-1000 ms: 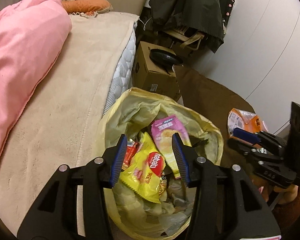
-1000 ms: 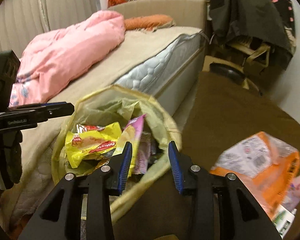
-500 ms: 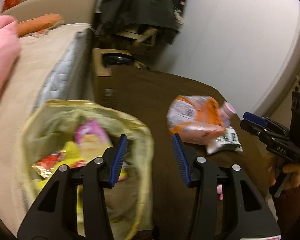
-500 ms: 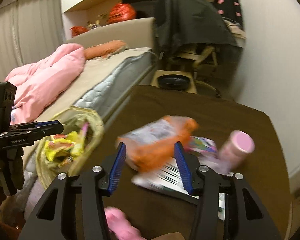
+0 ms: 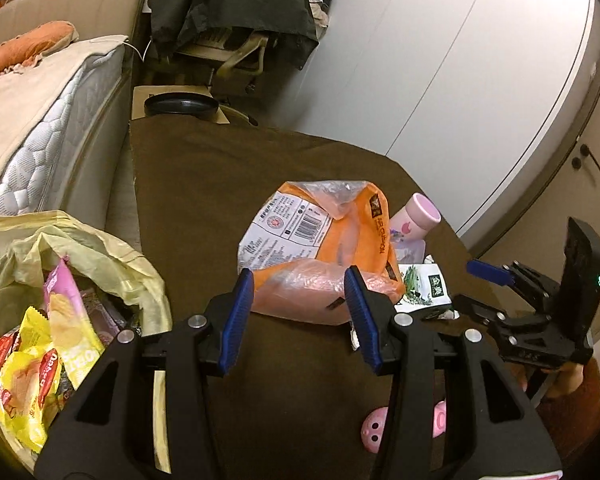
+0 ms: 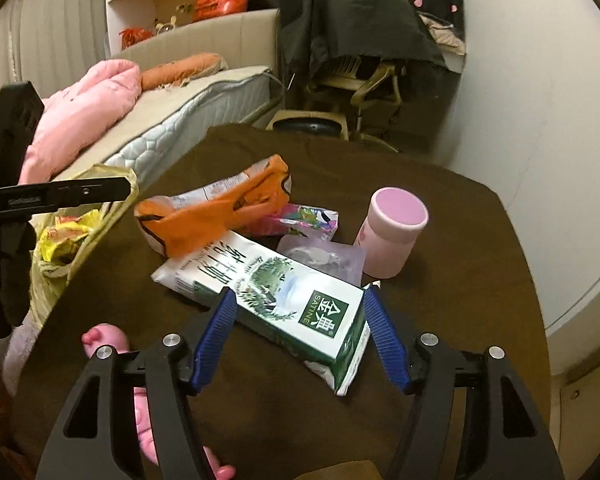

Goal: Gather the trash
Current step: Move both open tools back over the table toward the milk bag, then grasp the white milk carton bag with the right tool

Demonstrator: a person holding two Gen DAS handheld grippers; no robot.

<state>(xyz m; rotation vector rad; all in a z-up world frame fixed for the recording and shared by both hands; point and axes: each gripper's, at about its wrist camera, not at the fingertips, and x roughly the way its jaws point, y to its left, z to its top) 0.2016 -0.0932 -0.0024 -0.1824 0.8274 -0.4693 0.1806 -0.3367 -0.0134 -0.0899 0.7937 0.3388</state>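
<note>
A yellow trash bag [image 5: 80, 240] full of snack wrappers hangs at the table's left edge; it also shows in the right wrist view [image 6: 84, 236]. An orange plastic bag [image 5: 320, 240] lies on the brown table, just ahead of my open, empty left gripper [image 5: 300, 312]. My open right gripper [image 6: 296, 320] straddles the near end of a green-and-white milk carton [image 6: 276, 292] lying flat. The orange bag [image 6: 220, 208] lies beyond the carton. The right gripper also shows in the left wrist view [image 5: 500, 292], beside the carton [image 5: 424, 288].
A pink cup [image 6: 392, 236] stands right of the carton, with a clear packet [image 6: 320, 256] and a colourful wrapper [image 6: 300, 220] beside it. A pink toy [image 6: 108, 340] lies at the near left. A bed [image 5: 40, 120], a box [image 5: 172, 100] and a chair [image 6: 360, 76] stand beyond.
Both grippers swung right, away from the trash bag and over the table. The left now faces the orange bag; the right has opened wider and come down around the milk carton.
</note>
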